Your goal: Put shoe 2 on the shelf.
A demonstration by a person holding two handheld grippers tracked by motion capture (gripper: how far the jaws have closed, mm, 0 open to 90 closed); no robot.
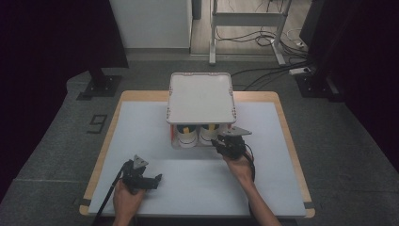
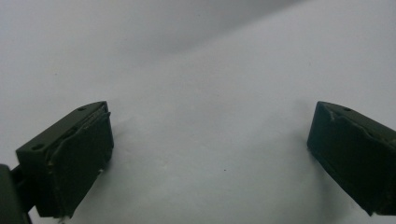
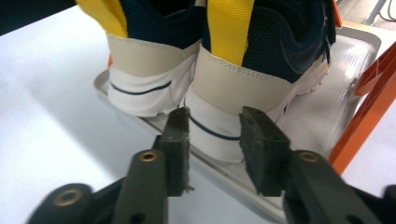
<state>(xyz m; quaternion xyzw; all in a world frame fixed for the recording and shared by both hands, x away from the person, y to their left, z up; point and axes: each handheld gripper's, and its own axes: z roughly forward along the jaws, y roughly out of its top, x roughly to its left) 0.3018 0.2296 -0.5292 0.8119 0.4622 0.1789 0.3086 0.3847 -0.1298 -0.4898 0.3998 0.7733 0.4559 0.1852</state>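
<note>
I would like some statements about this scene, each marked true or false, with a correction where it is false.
1. The left tool is open above the bare white table surface. True.
2. The right tool is clamped on a shoe's yellow pull tab. False: its jaws stand apart at the white heel of the right-hand navy, beige and white sneaker.
3. Two sneakers stand side by side on a clear plastic shelf. True.
4. The white rectangular lid lies flat on the table beside the shoes. False: it sits above them.
</note>
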